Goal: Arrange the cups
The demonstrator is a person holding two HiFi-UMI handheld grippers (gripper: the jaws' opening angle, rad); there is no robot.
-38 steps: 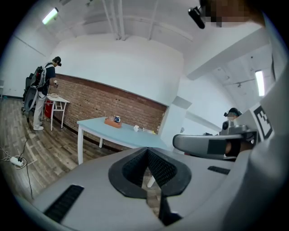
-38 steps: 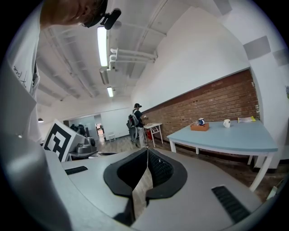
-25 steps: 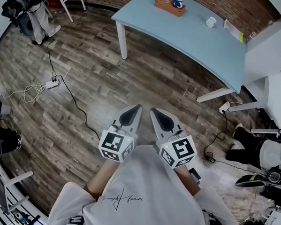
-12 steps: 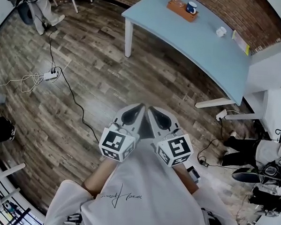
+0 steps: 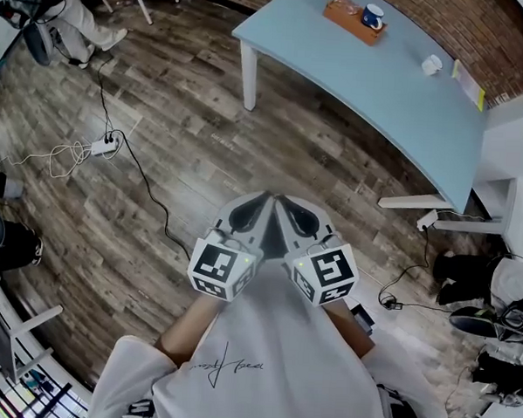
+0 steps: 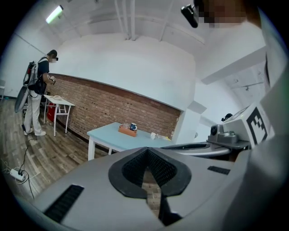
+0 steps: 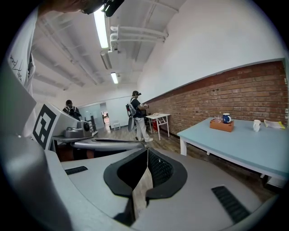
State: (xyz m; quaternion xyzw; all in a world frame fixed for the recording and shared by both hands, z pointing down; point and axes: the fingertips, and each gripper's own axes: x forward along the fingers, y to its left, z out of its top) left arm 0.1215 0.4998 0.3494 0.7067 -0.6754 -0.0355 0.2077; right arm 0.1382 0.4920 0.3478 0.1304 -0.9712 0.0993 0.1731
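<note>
Well short of the light blue table, over the wood floor, I hold both tongs close in front of my chest, tips side by side and almost touching. Left gripper: jaws fully together, nothing between the pads, only floor showing through the notch behind them. Right gripper: same, shut and empty. All the task's things are on the table, well apart from the tongs. A blue cup stands upright on a wooden tray at the table's far end, on the side toward the brick wall. A white cup sits on the bare tabletop farther along that same side, apart from the tray and near a yellow card. There may be something clear on the tray beside the blue cup; too small to say. My judgement: arranging has not begun. No cup is touched or held. What is left is everything: get up to the table, open a jaw, take the loose white cup, presumably place it with the blue one.
</note>
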